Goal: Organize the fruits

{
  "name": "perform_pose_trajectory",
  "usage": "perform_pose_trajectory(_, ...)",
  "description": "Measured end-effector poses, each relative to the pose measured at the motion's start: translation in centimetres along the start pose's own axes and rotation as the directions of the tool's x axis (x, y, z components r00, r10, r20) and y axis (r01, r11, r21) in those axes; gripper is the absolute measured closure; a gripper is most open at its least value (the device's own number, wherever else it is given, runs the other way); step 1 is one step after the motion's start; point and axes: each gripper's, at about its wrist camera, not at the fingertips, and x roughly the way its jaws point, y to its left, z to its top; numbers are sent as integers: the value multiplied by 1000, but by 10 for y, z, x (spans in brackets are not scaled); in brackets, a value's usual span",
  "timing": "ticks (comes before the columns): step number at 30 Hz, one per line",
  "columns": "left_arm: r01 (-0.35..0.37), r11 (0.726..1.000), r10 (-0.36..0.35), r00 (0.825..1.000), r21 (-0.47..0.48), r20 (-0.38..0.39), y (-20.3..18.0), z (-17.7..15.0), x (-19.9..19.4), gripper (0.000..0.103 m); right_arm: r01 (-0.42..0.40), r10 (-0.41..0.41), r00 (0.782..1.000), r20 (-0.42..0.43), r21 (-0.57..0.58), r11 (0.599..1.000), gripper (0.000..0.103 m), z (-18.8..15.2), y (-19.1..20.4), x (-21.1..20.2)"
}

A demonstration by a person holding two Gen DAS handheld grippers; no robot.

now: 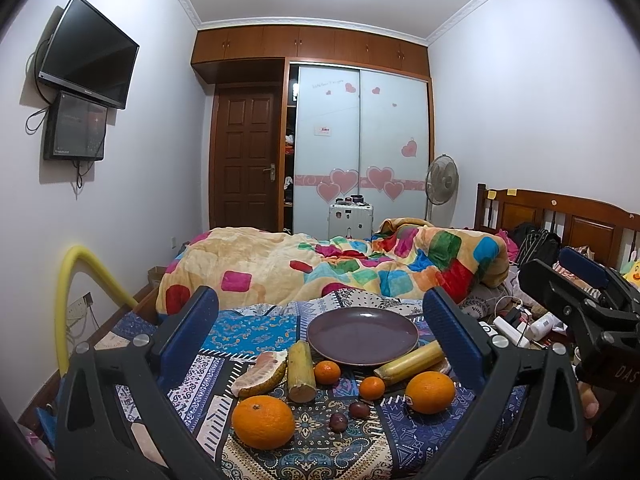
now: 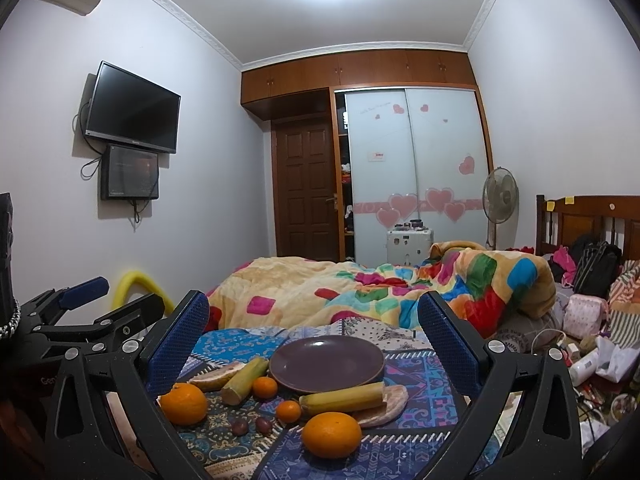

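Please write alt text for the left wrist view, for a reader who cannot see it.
An open left gripper frames an empty purple plate on a patterned cloth, with oranges, tangerines, sugarcane pieces and a pomelo piece lying in front of it. The right gripper shows at the right edge.

The round glazed plate (image 1: 362,336) is a dull purple-brown, sitting on a patchwork cloth (image 1: 248,332) of blue, white and navy paisley and geometric prints. Two big oranges (image 1: 263,422) and two little tangerines (image 1: 327,372) are bright orange, the cut cane sticks (image 1: 301,370) yellow-green, the two small round fruits (image 1: 338,422) dark maroon. The fleece blanket (image 1: 320,268) behind is cream with pink, red, green and blue squares.
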Motion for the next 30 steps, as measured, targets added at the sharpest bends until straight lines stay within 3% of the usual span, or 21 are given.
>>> perform_pose_trajectory(19,1,1000,-1,1000,13,-24,6,-6,3,0,8,-8,999,-35,0,1000,0,-8,-3,8)
perform_pose_trajectory(25,-15,1000,17,991,21,-133,14,-31,26,0,41,-43,991,-126,-20,999,0,-29,-12,22)
perform_pose_trajectory(30,-17,1000,20,975,15,-221,23,-55,43,0,52,-62,969,-240,-46,998,0,-54,-22,37)
